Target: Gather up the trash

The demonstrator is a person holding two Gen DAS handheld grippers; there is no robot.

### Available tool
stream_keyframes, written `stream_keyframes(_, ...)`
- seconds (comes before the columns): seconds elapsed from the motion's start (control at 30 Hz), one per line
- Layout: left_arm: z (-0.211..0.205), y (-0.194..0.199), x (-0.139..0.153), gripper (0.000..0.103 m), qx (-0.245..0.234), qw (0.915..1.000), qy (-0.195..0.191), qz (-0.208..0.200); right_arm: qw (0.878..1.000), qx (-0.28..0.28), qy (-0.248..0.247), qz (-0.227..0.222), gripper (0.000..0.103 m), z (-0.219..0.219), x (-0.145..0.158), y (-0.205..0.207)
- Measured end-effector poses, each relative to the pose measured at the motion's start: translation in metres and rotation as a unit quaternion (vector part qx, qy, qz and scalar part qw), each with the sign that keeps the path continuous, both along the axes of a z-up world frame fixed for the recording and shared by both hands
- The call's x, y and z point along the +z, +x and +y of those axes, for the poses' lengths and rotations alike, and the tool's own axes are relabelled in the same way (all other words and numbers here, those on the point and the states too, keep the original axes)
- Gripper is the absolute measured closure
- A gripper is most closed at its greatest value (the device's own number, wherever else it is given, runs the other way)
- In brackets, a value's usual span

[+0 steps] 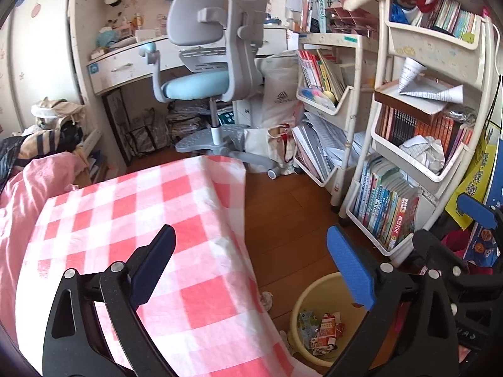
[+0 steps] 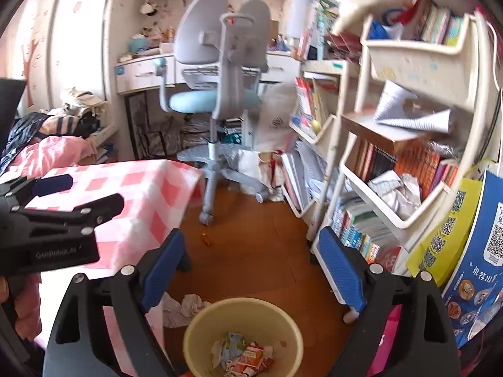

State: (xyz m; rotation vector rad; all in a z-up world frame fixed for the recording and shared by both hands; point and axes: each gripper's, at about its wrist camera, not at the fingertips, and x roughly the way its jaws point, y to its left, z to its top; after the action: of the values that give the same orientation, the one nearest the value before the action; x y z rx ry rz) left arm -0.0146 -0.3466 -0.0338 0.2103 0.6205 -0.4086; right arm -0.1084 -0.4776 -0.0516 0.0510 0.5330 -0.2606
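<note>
The trash (image 2: 248, 356), crumpled cartons and wrappers in red, white and pale blue, lies at the bottom of a pale yellow bin (image 2: 201, 330) standing on the wooden floor (image 2: 251, 251). Just beside the bin's left rim, a wad of crumpled paper (image 2: 188, 306) lies on the floor against the hanging edge of a pink-and-white checked cloth (image 1: 125, 204).

The right gripper (image 2: 251, 270) hangs above the bin with its 2 blue-padded fingers spread wide and nothing between them. The left gripper (image 1: 251, 260) is likewise wide open and empty, one finger over the checked cloth, the other over the bin.

Farther out, a small orange object (image 2: 206, 239) lies on the floor near the wheels of a grey chair (image 2: 217, 72) with a blue seat. White trolley shelves (image 2: 408, 213) packed with books stand to the right.
</note>
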Motion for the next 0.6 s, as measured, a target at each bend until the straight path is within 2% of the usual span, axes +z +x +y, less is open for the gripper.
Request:
stream_keyframes(0.3,0.044,-0.008,0.020,0.007,0.016,0.9998,-0.007,-0.007,0.998,0.041,-0.038,-0.040,0.014,0.045,0.019,-0.006)
stream_keyframes(0.6,0.077,-0.021,0.027,0.007,0.020,0.9997,-0.003,-0.013,0.996,0.049,-0.041,-0.066,0.012,0.071,0.031,-0.005)
